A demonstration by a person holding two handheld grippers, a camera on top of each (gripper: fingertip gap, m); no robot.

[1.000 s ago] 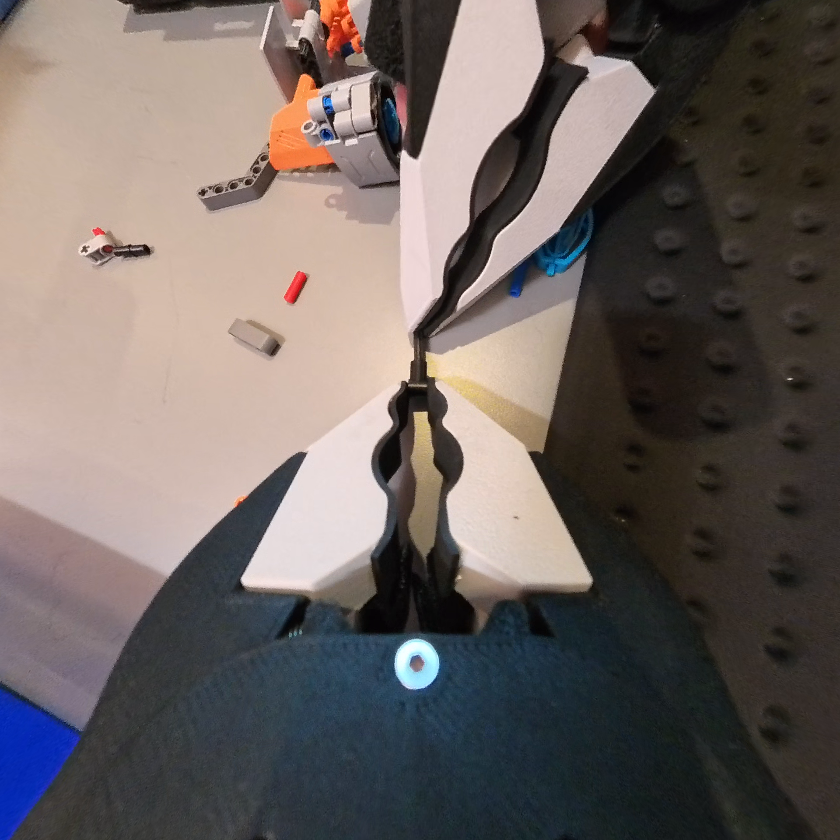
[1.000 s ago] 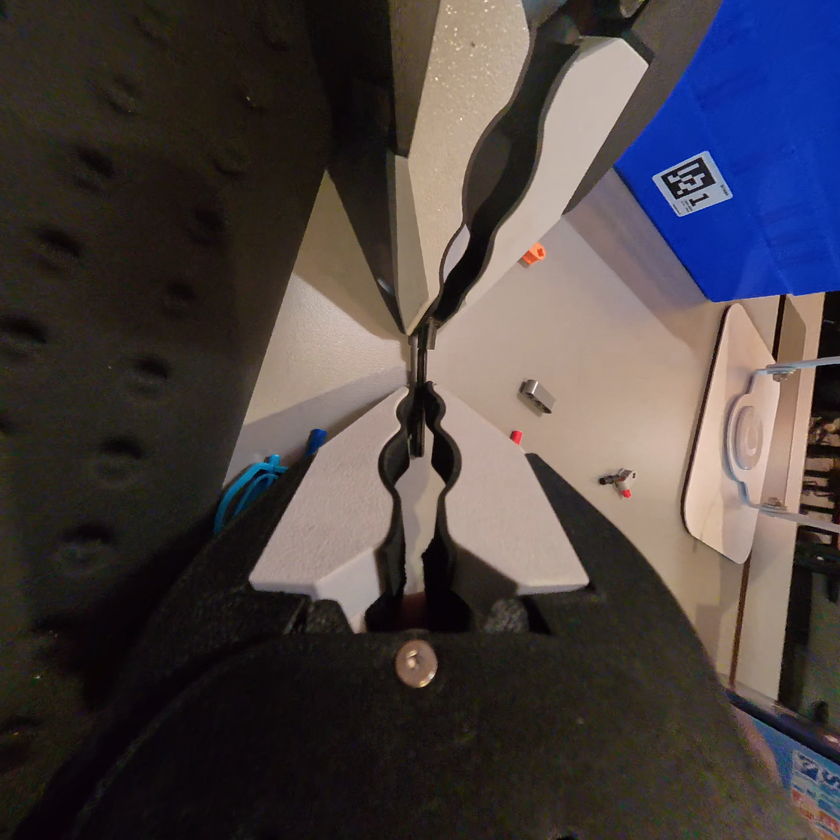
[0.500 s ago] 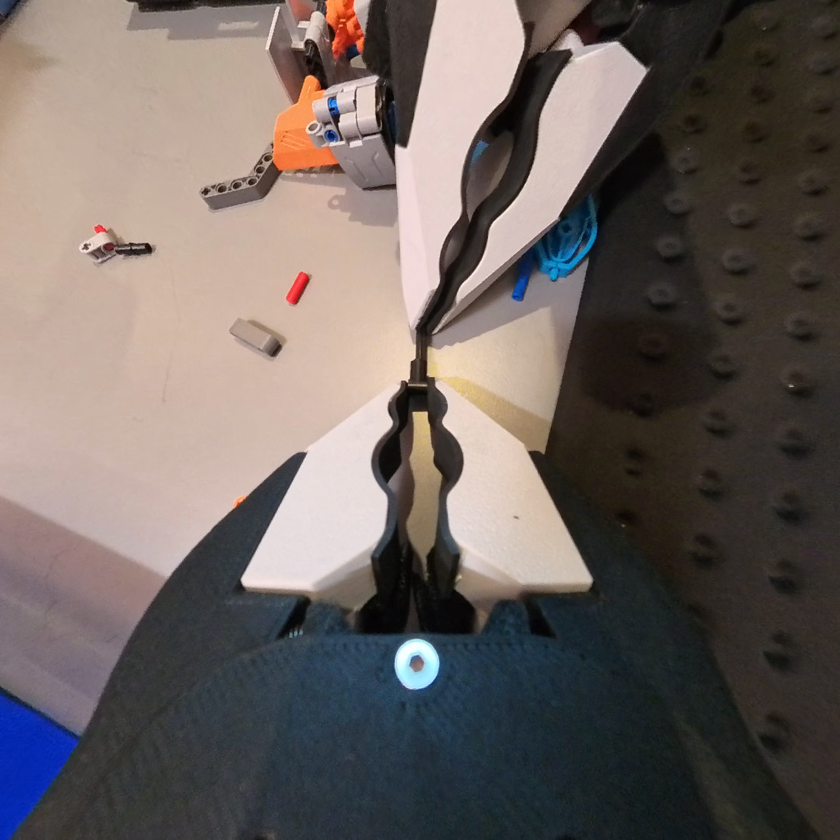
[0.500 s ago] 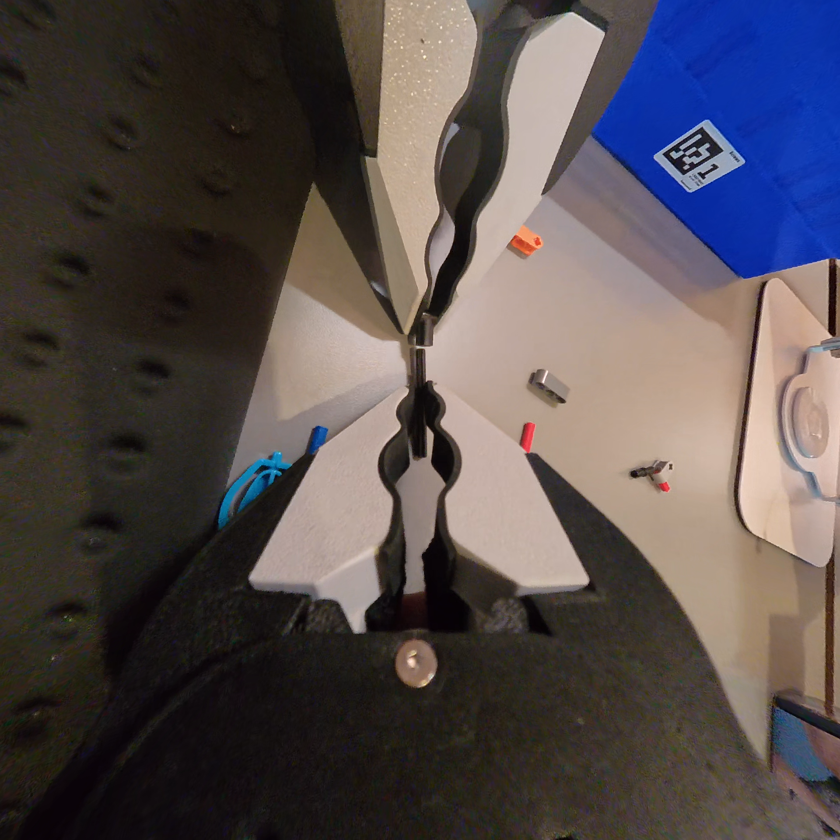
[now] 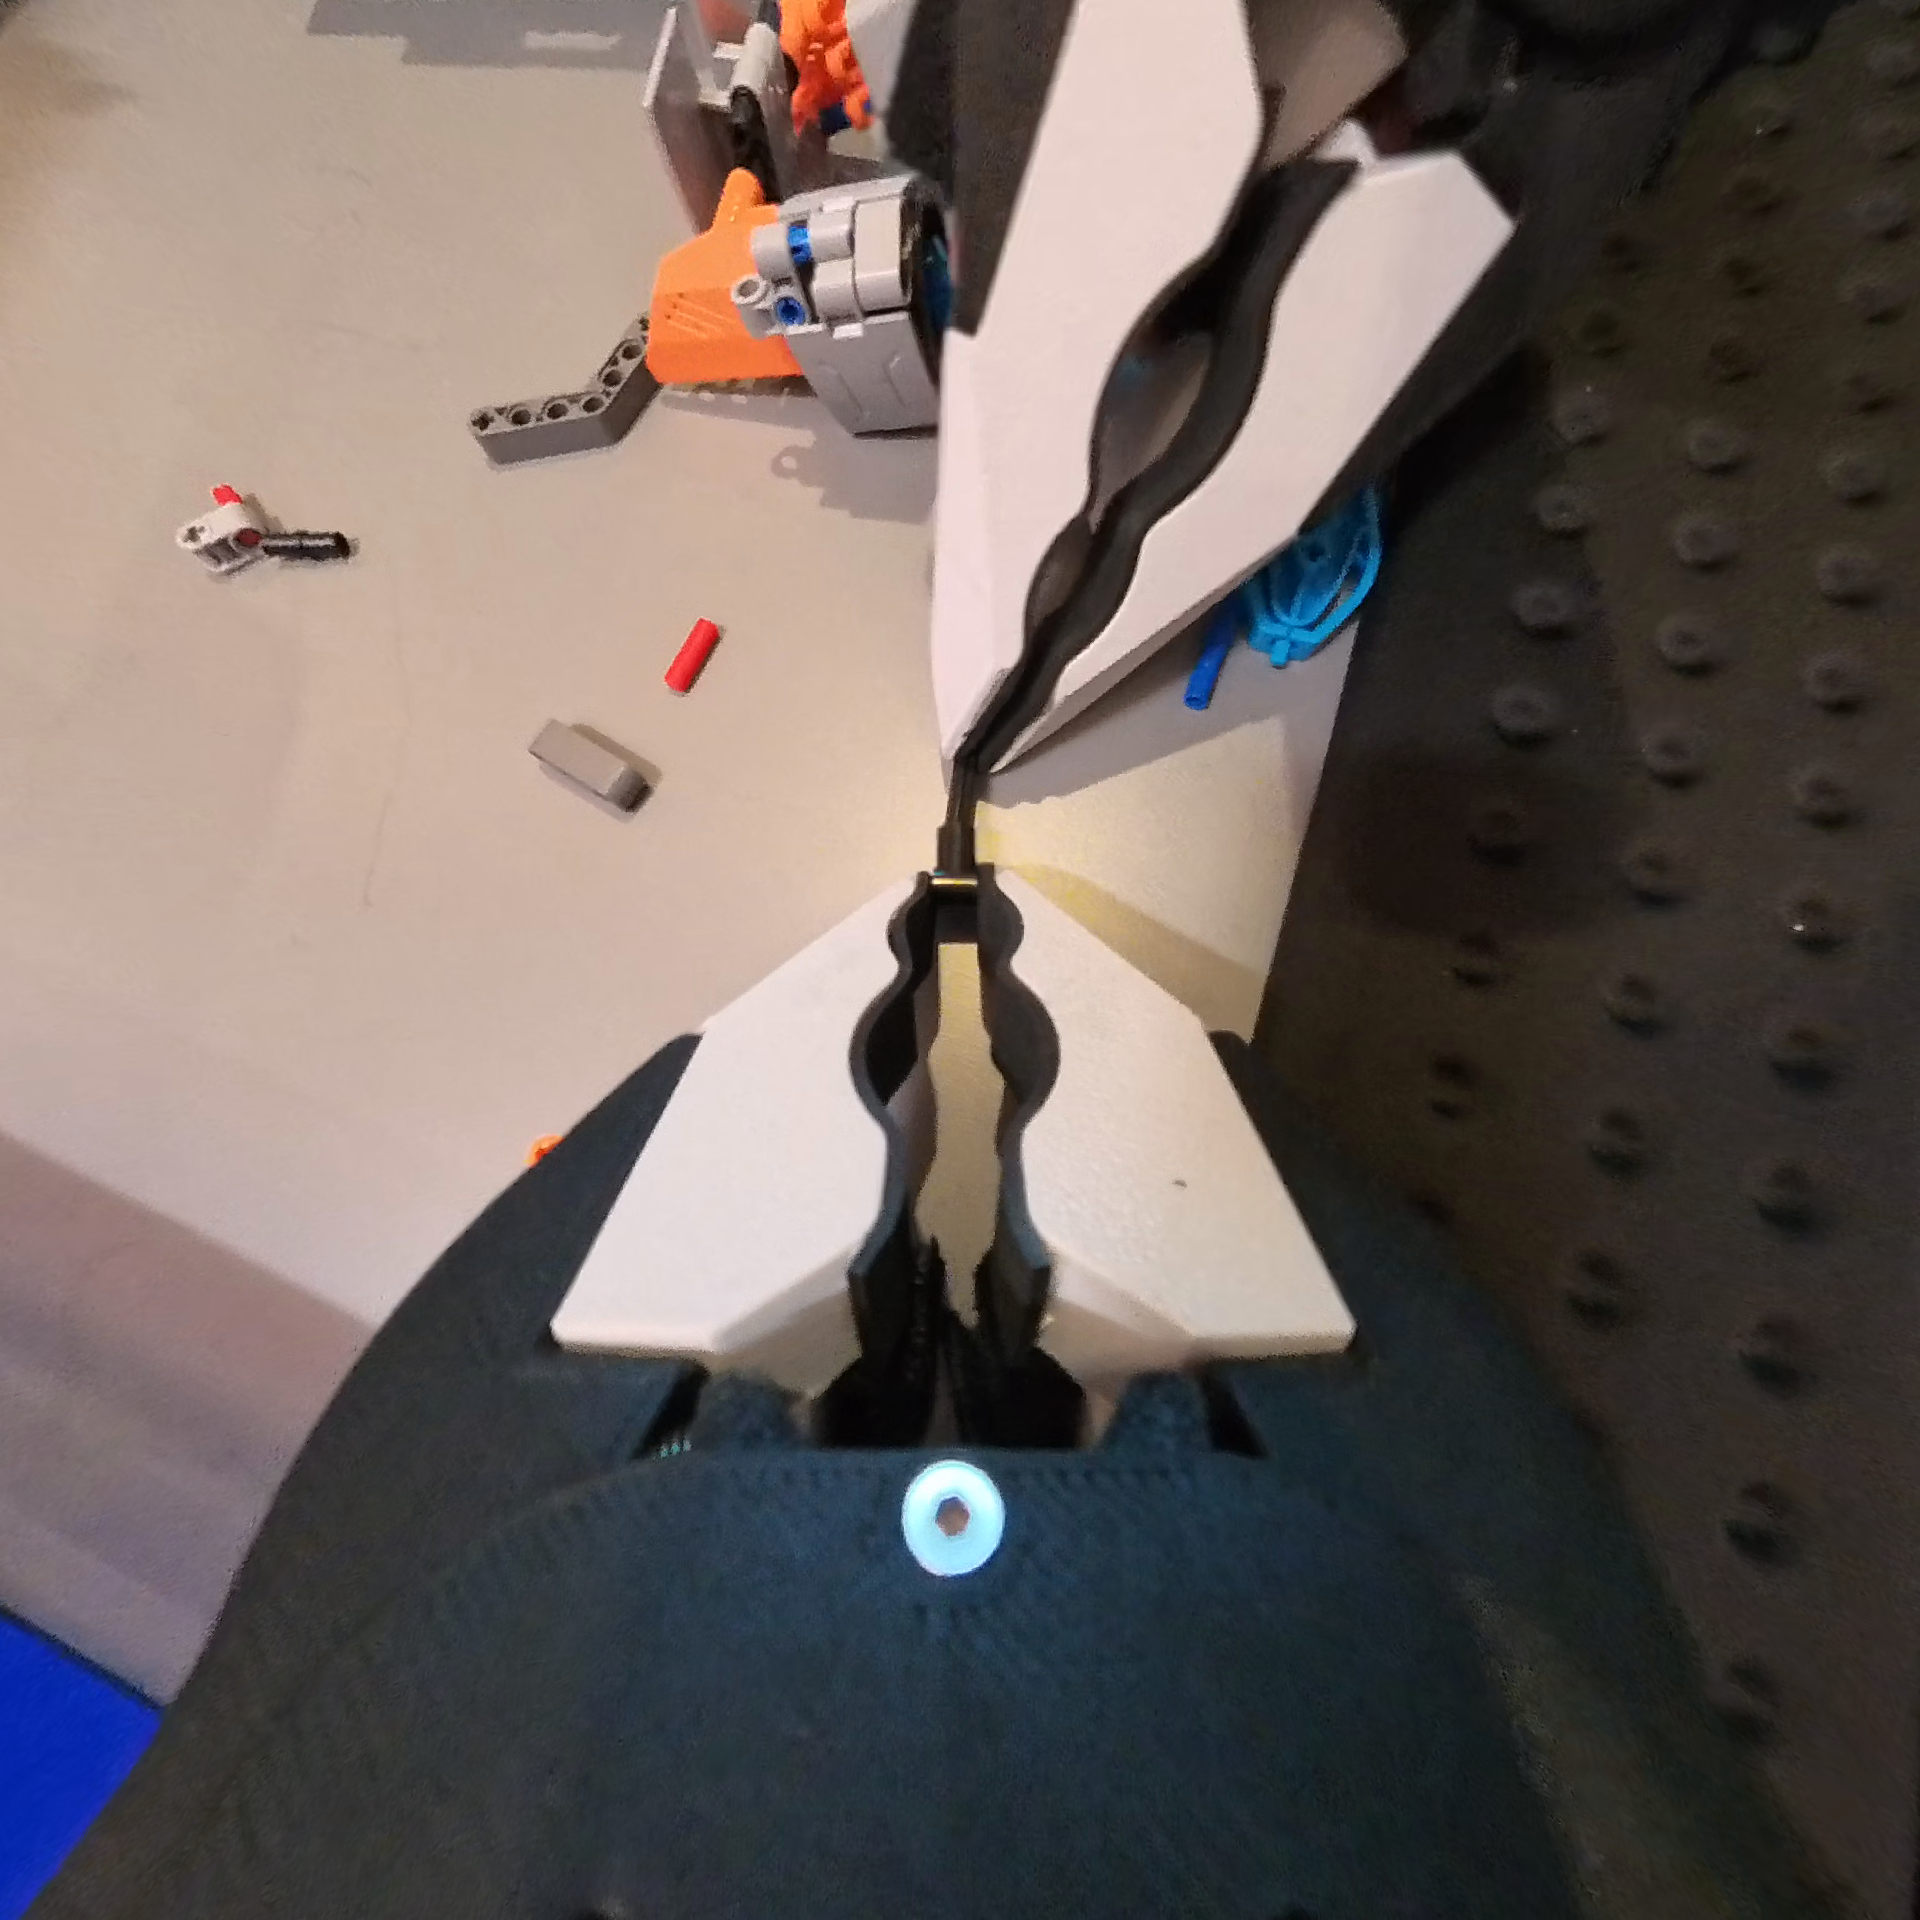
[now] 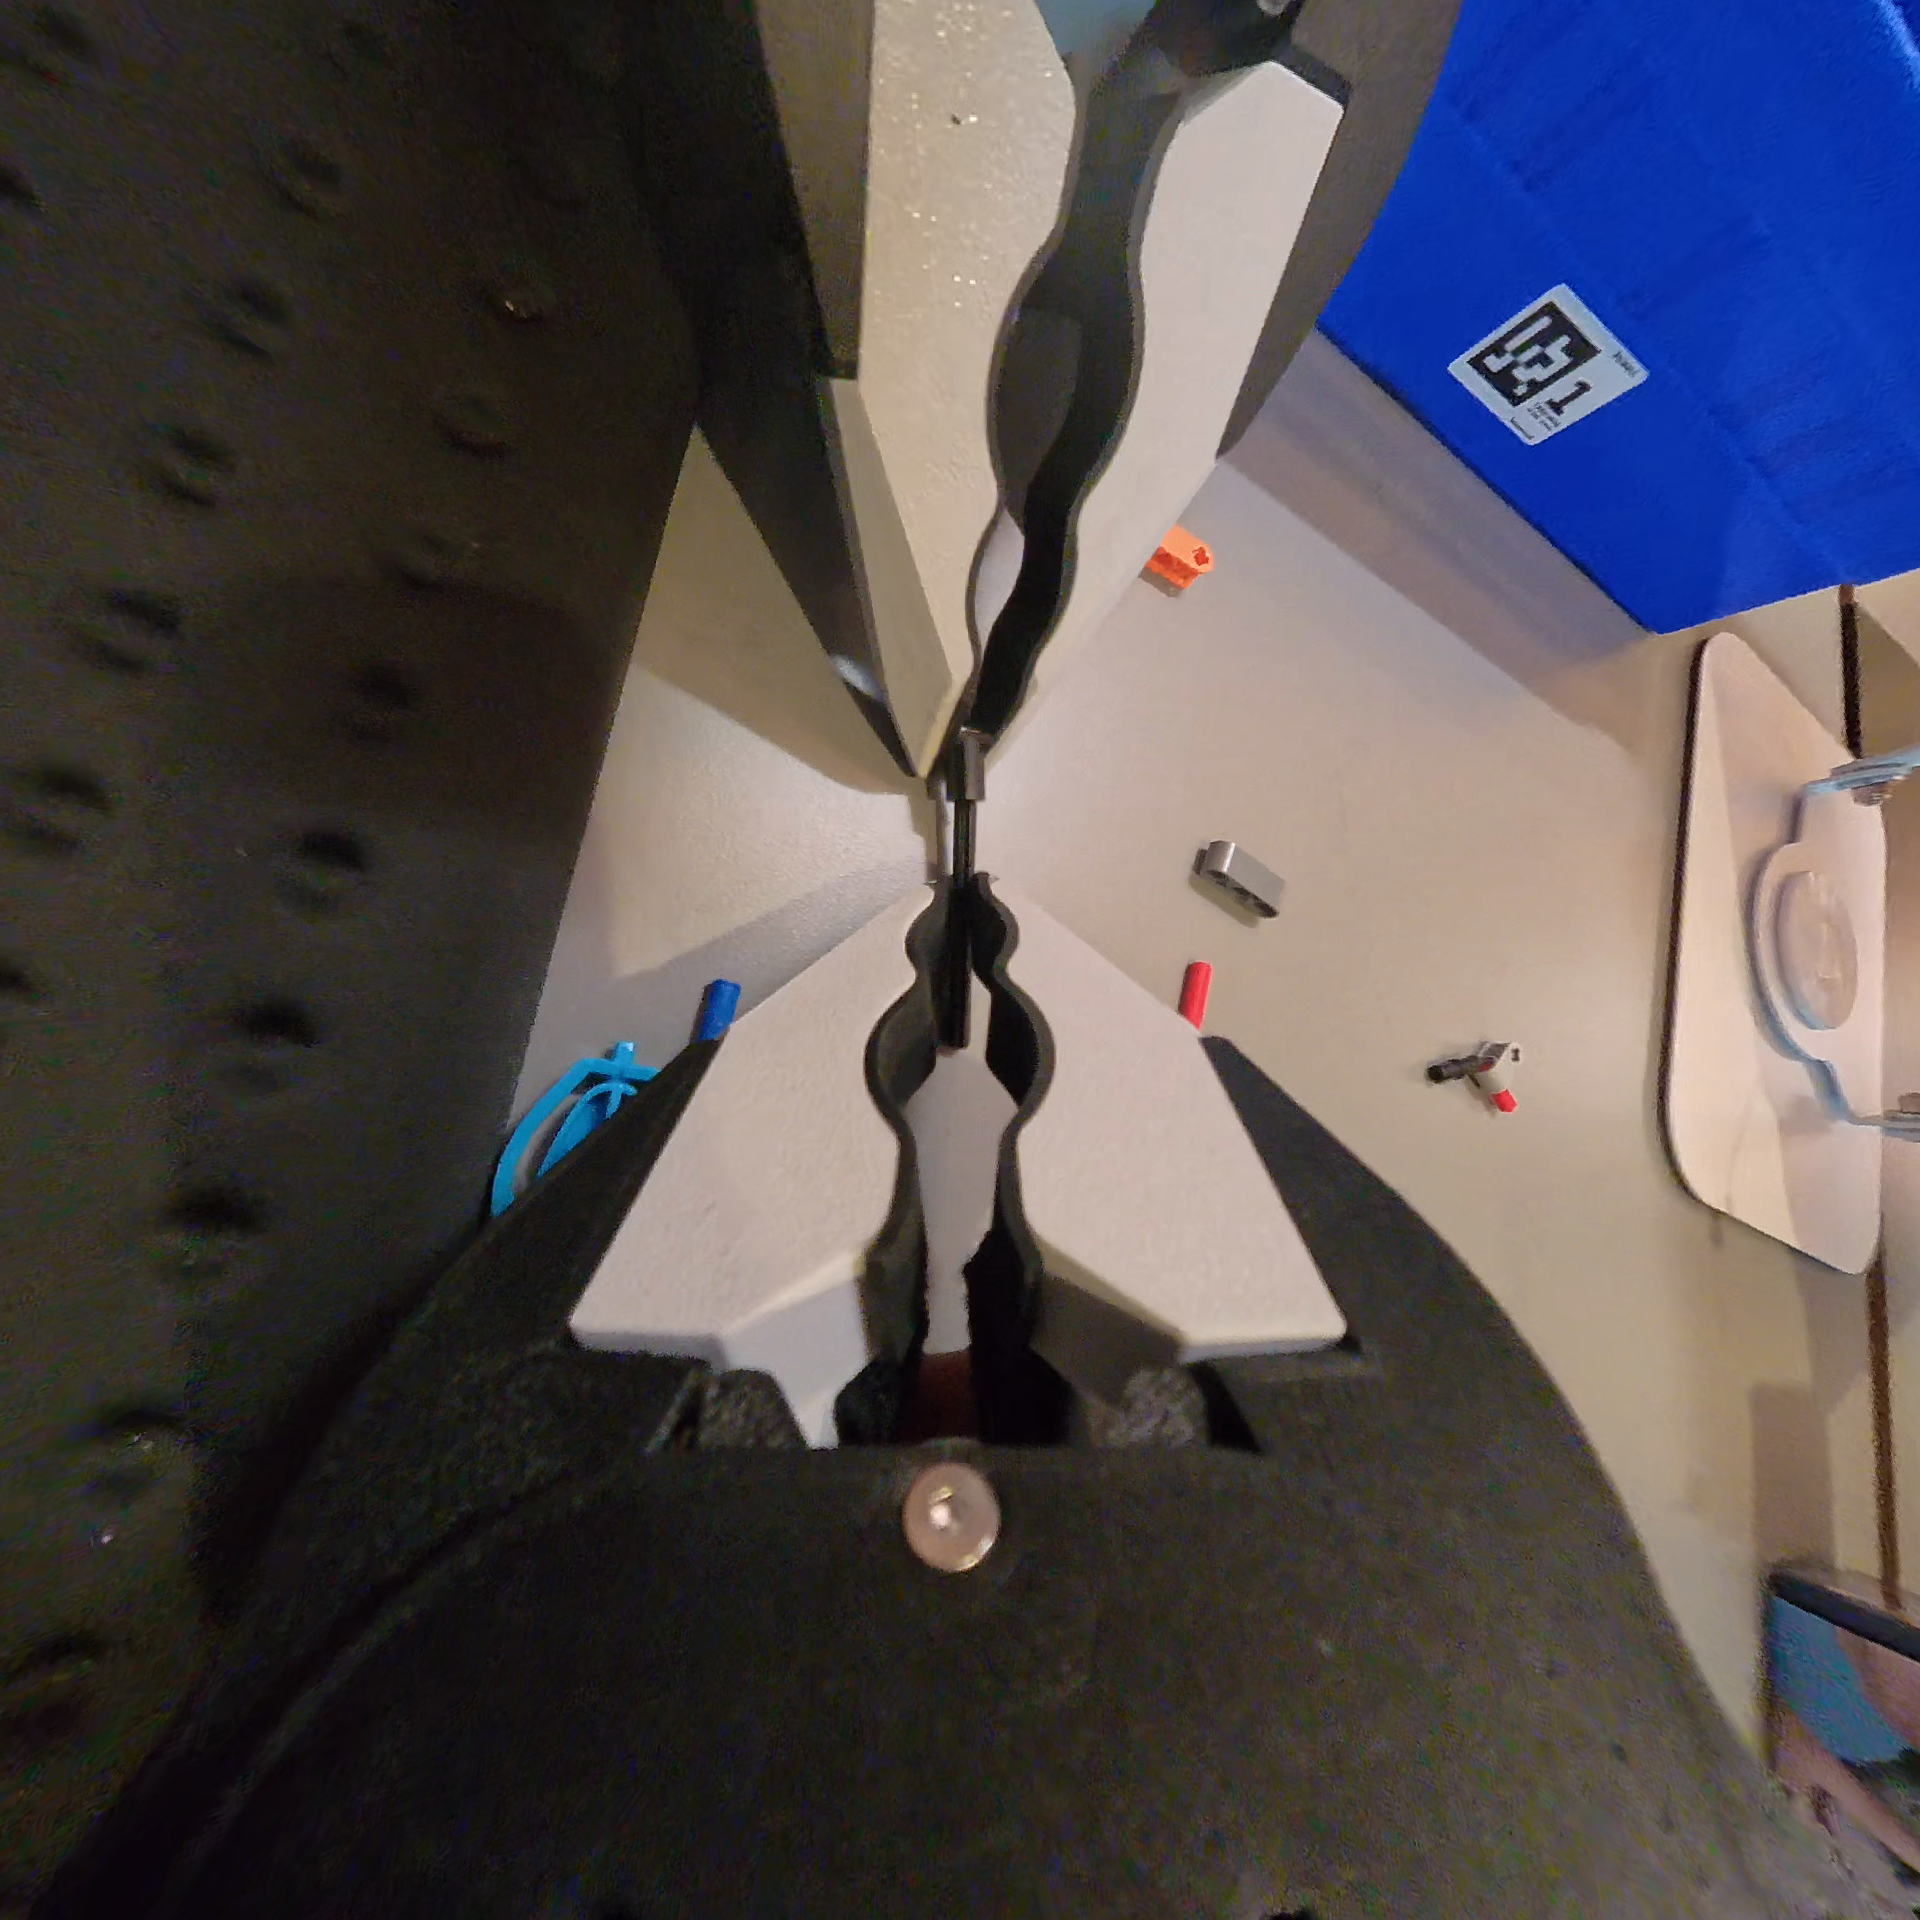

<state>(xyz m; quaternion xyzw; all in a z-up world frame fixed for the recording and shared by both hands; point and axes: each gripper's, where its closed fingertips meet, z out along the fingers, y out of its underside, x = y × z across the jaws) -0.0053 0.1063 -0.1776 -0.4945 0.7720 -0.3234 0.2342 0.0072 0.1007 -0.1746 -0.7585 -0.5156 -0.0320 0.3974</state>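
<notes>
My left gripper [image 5: 954, 885] is shut on a small black bush [image 5: 953, 854] at its fingertips. My right gripper [image 6: 958, 891] is shut on a thin black axle [image 6: 958, 831] that sticks out past its tips. The two grippers meet tip to tip above the pale table [image 5: 260, 987]. The axle's free end sits at the bush [image 6: 971, 764], which is held by the left gripper [image 6: 961, 743] coming from the top of the right wrist view. In the left wrist view the right gripper [image 5: 966, 750] comes down from the top with the axle [image 5: 961, 800]. Whether the axle is inside the bush is hidden.
On the table lie an orange and grey brick model [image 5: 821, 301], a grey bent beam [image 5: 561, 416], a white-red connector piece [image 5: 255, 535], a red pin [image 5: 691, 655], a short grey beam [image 5: 592, 779], light blue parts [image 5: 1309, 592]. A black studded mat [image 5: 1662, 935] lies right. A blue box [image 6: 1662, 229] and pale board [image 6: 1766, 987] stand farther off. Both grippers' tips are close together, under 4 cm apart.
Both grippers stay shut and tip to tip. The right wrist view has swung a little, so the left gripper looks more upright. Slightly more of the axle shows between the tips.
</notes>
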